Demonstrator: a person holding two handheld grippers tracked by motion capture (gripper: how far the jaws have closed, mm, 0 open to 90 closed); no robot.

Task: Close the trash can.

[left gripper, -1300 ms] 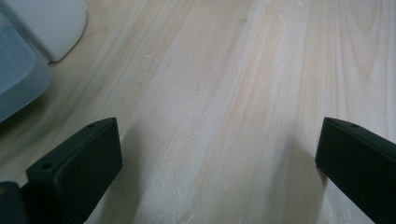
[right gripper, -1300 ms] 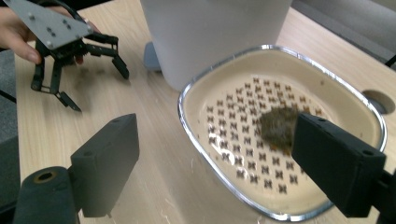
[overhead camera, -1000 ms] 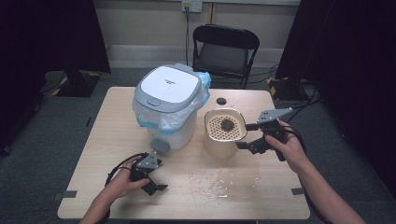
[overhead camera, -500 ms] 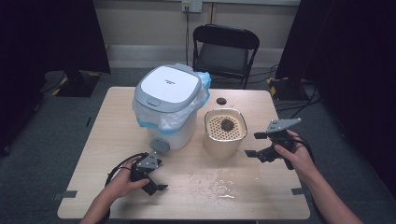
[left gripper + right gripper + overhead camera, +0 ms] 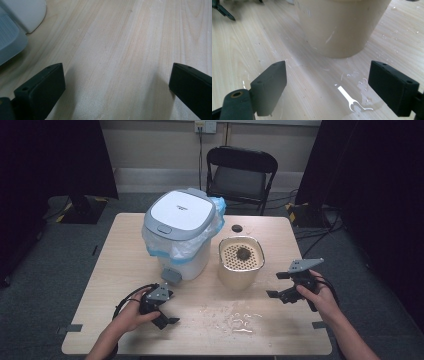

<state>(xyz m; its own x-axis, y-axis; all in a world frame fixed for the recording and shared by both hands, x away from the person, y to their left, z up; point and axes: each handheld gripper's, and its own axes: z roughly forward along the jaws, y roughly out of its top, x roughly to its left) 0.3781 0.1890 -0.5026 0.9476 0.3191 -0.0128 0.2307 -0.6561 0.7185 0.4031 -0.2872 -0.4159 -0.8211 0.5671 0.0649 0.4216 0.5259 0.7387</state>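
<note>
While the beige tub point(image 5: 241, 261) stands on the wet worktop point(image 5: 280, 330) right of the closed bin point(image 5: 179, 235), both grippers' fingers gape empty; wiping likely remains.

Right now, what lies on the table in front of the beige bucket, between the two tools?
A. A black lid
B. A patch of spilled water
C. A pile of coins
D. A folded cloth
B. In the high view a wet, shiny patch of spilled water lies on the table in front of the beige bucket, and the right gripper view shows the same glistening drops near the bucket's base.
</note>
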